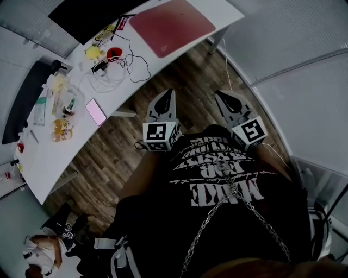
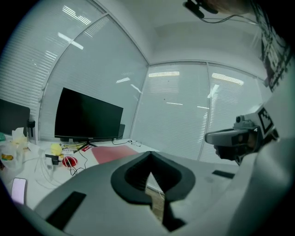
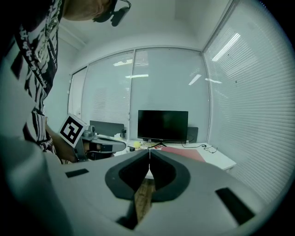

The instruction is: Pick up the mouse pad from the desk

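Observation:
The red mouse pad (image 1: 171,25) lies flat on the white desk (image 1: 136,81) near its right end, in front of the black monitor (image 1: 89,16). It also shows as a pink-red sheet, the mouse pad (image 2: 113,153) in the left gripper view and the mouse pad (image 3: 182,152) in the right gripper view. My left gripper (image 1: 169,94) and right gripper (image 1: 222,95) hang over the wooden floor, well short of the desk. Both are shut with nothing between the jaws. The left gripper (image 2: 150,155) and right gripper (image 3: 150,151) point toward the desk.
On the desk sit a pink phone (image 1: 96,111), a red round object (image 1: 113,53), tangled cables (image 1: 128,68), yellow items (image 1: 93,52) and a keyboard (image 1: 22,100). A desk leg (image 1: 217,39) stands at the right end. Glass walls with blinds surround the room. A person (image 1: 43,250) sits at the lower left.

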`<state>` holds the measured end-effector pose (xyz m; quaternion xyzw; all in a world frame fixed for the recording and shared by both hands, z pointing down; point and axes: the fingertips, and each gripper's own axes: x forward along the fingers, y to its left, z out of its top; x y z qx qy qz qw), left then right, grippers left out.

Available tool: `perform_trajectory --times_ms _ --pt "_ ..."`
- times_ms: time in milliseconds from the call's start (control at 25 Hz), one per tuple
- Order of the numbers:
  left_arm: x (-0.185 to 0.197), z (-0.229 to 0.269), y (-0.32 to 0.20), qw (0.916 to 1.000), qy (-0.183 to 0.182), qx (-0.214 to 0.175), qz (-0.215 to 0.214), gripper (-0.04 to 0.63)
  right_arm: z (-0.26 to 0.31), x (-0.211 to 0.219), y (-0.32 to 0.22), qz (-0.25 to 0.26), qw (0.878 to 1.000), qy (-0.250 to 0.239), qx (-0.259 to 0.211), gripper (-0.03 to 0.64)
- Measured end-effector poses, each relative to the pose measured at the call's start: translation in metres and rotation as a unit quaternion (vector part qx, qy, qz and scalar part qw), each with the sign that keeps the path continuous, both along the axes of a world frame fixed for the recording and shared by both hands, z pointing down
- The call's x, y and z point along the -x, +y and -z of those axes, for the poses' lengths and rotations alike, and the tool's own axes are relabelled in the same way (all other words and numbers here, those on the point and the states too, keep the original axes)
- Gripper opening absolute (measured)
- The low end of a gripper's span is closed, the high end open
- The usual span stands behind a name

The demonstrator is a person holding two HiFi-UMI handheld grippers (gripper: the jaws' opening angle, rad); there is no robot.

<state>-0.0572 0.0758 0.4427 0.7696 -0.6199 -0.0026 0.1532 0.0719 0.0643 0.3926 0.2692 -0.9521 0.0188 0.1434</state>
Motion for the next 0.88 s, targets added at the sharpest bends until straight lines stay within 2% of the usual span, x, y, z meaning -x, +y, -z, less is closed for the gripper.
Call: perform_trajectory --times_ms 160,360,640,720,880 --pt "0.009 0.0 -0.01 0.9999 0.006 -0.009 0.007 0.0 -0.006 0.003 -0.008 -0.005 1.0 0.005 0.006 0.0" --pt "0.017 -0.009 -0.011 0.9999 0.008 -0.001 0.014 0.0 -0.016 0.016 -0.012 0.017 0.999 0.013 0.024 0.0" --pt "0.056 -0.013 -0.021 0.9961 0.017 0.01 0.086 0.0 -0.026 0.039 -0.03 0.073 0.997 0.01 0.012 0.0" --pt "0.057 -0.02 -0.026 0.995 0.014 0.021 0.097 0.0 -0.032 0.037 -0.04 0.075 0.997 0.009 0.025 0.0" --pt "0.04 -0.035 -0.042 0.9945 0.014 0.049 0.091 0.0 -0.037 0.028 -0.074 0.058 0.997 -0.001 0.055 0.0"
